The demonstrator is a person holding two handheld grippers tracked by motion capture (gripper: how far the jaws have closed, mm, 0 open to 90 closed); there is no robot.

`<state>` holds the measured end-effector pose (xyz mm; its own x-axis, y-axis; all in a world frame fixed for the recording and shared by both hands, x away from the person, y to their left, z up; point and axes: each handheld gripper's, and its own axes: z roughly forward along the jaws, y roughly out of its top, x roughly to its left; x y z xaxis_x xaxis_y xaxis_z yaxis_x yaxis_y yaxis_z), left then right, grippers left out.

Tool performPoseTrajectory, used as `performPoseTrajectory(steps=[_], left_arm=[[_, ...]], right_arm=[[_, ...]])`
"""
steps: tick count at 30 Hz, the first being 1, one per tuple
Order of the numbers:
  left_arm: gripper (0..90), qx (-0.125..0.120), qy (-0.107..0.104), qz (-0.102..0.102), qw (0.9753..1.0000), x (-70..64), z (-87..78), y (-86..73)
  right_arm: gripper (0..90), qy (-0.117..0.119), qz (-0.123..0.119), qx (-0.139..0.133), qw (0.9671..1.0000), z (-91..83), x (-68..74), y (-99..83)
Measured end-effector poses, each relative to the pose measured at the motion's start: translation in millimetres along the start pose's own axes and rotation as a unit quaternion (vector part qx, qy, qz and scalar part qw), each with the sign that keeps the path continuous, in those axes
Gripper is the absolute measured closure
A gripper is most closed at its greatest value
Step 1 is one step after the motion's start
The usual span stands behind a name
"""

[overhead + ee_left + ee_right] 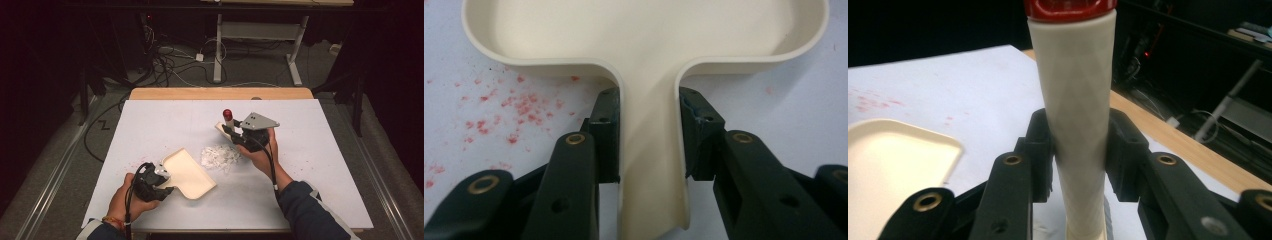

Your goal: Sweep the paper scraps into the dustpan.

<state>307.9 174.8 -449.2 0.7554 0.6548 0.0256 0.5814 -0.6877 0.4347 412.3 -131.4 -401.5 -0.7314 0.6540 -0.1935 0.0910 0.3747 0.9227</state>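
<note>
Cream dustpan (649,45) handle between left jaws, brush handle (1078,110) between right.

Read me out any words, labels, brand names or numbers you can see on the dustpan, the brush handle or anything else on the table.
There is no readable text.
Cream dustpan, held at its handle by the left hand-held gripper: plain, no label.
Brush handle with red cap, held by the right hand-held gripper: only a faint diamond texture, no print.
White table cover: red specks and white scraps, no writing.
</note>
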Motion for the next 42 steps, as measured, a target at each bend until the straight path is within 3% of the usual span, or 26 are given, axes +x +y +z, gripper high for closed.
performPoseTrajectory(steps=[8,11,17,22,24,27,30,34,35,42], left_arm=[[63.6,0.003,0.001,0.0,1.0,-0.6,3.0,5.0],[63.6,0.005,0.001,0.001,1.0,-1.4,4.7,7.5],[63.5,0.005,0.0,0.004,1.0,-5.3,8.3,15.1],[63.4,0.002,-0.001,0.004,1.0,-9.3,10.8,20.5],[63.2,0.001,0.003,0.0,1.0,-12.9,13.6,24.8],[63.0,0.003,0.006,-0.001,1.0,-14.3,15.3,26.2],[63.1,0.003,0.006,-0.007,1.0,-15.9,18.5,26.9],[63.2,0.001,0.006,-0.008,1.0,-16.4,18.5,27.4],[63.2,-0.001,0.004,-0.009,0.9999,-16.1,18.1,27.1],[63.2,-0.003,0.007,-0.005,1.0,-15.4,17.4,24.3]], right_arm=[[68.5,0.024,0.019,-0.025,0.9992,-2.9,16.1,1.3],[68.8,0.038,0.037,-0.037,0.9979,-2.8,24.0,3.3],[69.4,0.063,0.045,-0.048,0.9959,0.2,40.4,9.2],[69.5,0.071,0.042,-0.049,0.9954,3.2,54.4,13.0],[69.9,0.085,0.044,-0.055,0.9939,3.6,64.5,16.3],[69.8,0.082,0.025,-0.055,0.9948,2.8,77.1,18.8],[70.1,0.09,0.022,-0.058,0.994,0.3,82.3,22.3],[70.2,0.089,0.021,-0.06,0.994,-2.8,83.2,27.5],[70.1,0.073,0.01,-0.061,0.9954,-4.7,83.4,29.8],[70.1,0.061,0.022,-0.073,0.9952,-14.1,70.1,34.9]])
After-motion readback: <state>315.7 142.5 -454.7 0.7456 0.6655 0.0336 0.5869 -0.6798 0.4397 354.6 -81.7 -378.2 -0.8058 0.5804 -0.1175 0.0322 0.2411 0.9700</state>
